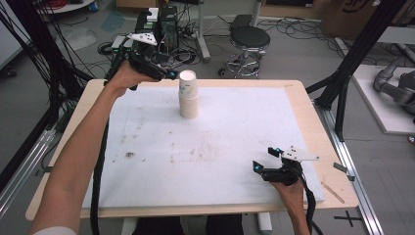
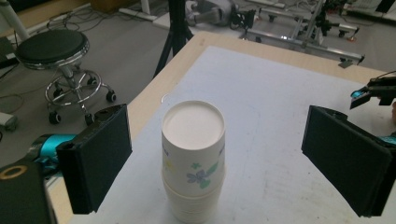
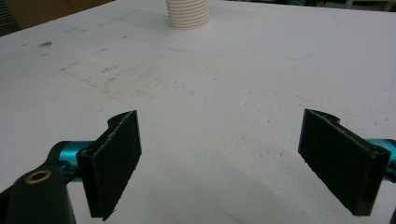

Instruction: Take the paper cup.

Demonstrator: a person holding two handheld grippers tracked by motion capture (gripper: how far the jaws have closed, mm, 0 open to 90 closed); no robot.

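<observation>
The left claw (image 2: 215, 154) hangs spread wide, one jaw on each side of the stack of paper cups (image 2: 194, 161), touching neither side. The cups stand upside down, nested, white with ribbed rims at the base; the top one bears a small blue and green flower print. The stack stands near the desk's (image 1: 313, 122) far edge, left of its middle. The right claw (image 1: 266, 159) is also spread and empty, near the front right corner.

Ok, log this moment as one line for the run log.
left hand-held gripper: open, jaws either side of the cup stack, not touching | right hand-held gripper: open, holding nothing, near table edge | stack: upside down, upright on white mat
</observation>
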